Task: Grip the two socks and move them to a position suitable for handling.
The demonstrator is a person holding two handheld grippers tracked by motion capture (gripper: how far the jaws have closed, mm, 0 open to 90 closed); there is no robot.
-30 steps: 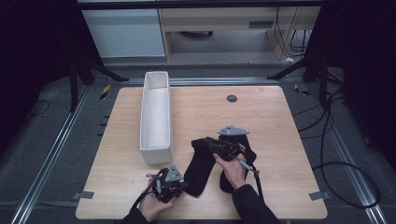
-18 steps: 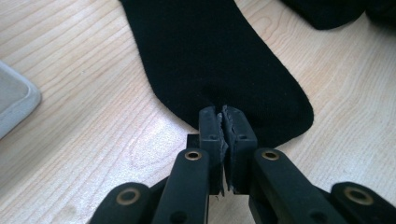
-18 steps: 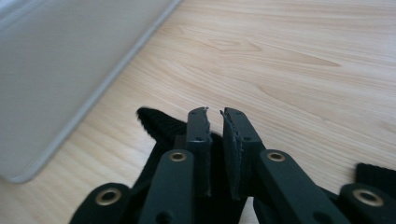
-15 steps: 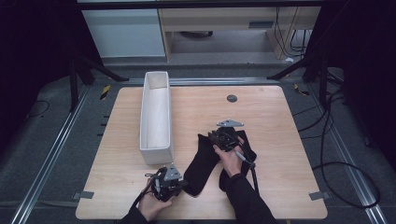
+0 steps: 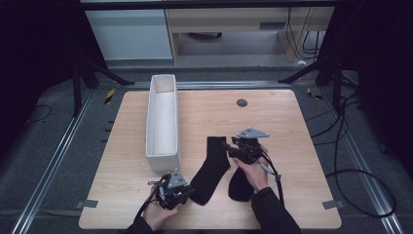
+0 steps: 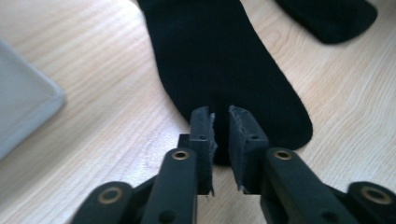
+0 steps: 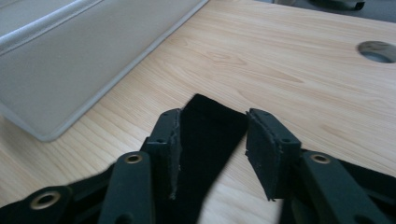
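A long black sock (image 5: 212, 165) lies flat and straight on the wooden table (image 5: 292, 126). My left gripper (image 5: 187, 191) sits at its near toe end. Its jaws have just been opening and stand a narrow gap apart (image 6: 220, 112), with the sock (image 6: 219, 60) under and beyond the tips. My right gripper (image 5: 228, 146) is at the far cuff end. Its jaws have also just been opening and stand wide (image 7: 212, 121), with the cuff (image 7: 205, 140) lying loose on the table between them. A second black sock (image 5: 239, 187) lies beneath the right hand.
A long white bin (image 5: 163, 117) stands upright left of the socks, its near corner (image 6: 23, 112) close to the left gripper and its side wall (image 7: 70, 56) ahead of the right one. A round hole (image 5: 242, 103) is set in the table's far part.
The right gripper carried the sock's cuff end away from the person, then shifted slightly right. The sock now lies straight and flat. The left hand has stayed put.
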